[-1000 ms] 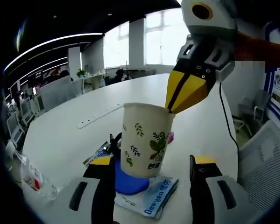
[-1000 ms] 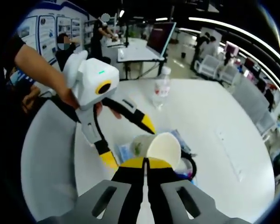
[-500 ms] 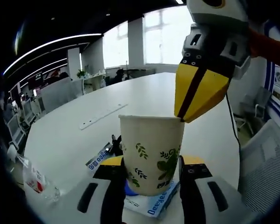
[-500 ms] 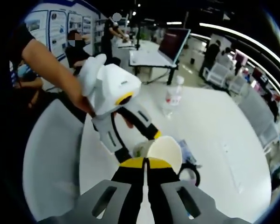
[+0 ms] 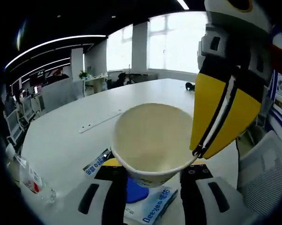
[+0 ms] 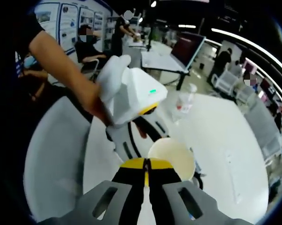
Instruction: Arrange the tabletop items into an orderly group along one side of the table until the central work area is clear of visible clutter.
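On the white table, my right gripper pinched the paper cup by its rim; my left gripper flanked it, grip unclear. A thin rim could buckle and slip.

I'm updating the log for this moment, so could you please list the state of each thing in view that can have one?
paper cup: empty, lifted, tilted toward the camera.
right gripper: shut on the cup's rim.
left gripper: jaws flank the cup; grip unclear.
water bottle: upright, capped.
tissue pack: flat on the table.
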A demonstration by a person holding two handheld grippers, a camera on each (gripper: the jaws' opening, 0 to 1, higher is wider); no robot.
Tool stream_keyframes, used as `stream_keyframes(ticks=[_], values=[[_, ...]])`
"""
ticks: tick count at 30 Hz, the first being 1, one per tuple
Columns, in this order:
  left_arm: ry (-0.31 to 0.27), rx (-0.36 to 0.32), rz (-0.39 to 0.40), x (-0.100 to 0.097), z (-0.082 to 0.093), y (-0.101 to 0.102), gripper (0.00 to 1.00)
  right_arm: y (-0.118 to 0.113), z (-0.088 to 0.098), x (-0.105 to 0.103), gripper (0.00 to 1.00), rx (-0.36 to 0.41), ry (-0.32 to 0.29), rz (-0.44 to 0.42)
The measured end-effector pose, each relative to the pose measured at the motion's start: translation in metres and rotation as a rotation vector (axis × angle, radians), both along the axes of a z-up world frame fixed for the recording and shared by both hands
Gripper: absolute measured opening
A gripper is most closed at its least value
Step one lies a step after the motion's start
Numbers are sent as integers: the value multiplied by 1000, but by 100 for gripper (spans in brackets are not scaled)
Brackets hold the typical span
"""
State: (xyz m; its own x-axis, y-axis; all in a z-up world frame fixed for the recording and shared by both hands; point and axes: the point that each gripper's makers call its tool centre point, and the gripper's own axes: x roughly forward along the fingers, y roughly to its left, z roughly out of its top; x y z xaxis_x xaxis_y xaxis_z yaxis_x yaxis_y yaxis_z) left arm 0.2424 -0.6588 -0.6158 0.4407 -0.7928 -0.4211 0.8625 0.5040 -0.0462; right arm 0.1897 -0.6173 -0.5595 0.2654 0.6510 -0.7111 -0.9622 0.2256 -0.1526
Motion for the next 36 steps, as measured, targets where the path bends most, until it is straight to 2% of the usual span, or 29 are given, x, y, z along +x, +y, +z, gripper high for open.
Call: stream_keyframes(ticks=[2,10,12,13,17,20,27,34,36], values=[[19,-11,4,-1,0,0,43,1,0,0,0,3,-7,4],[10,-15,9,0,1,3,42,0,4,3,0,20,-14,-8],[12,-19,17,2,1,4,42,6,10,-1,0,86,20,-9],[14,-17,19,2,1,5,43,7,12,1,0,90,10,-7],[15,-45,29,6,5,6,42,1,2,6,0,22,-9,-10],[5,-45,35,9,6,8,42,1,4,9,0,47,-14,-25],[24,-55,60,13,-1,14,41,-5,9,20,0,74,-43,-67],[17,-64,73,17,-3,18,41,-11,13,24,7,110,-31,-113],[17,-75,77,18,-3,19,41,-12,13,26,11,120,-32,-128]])
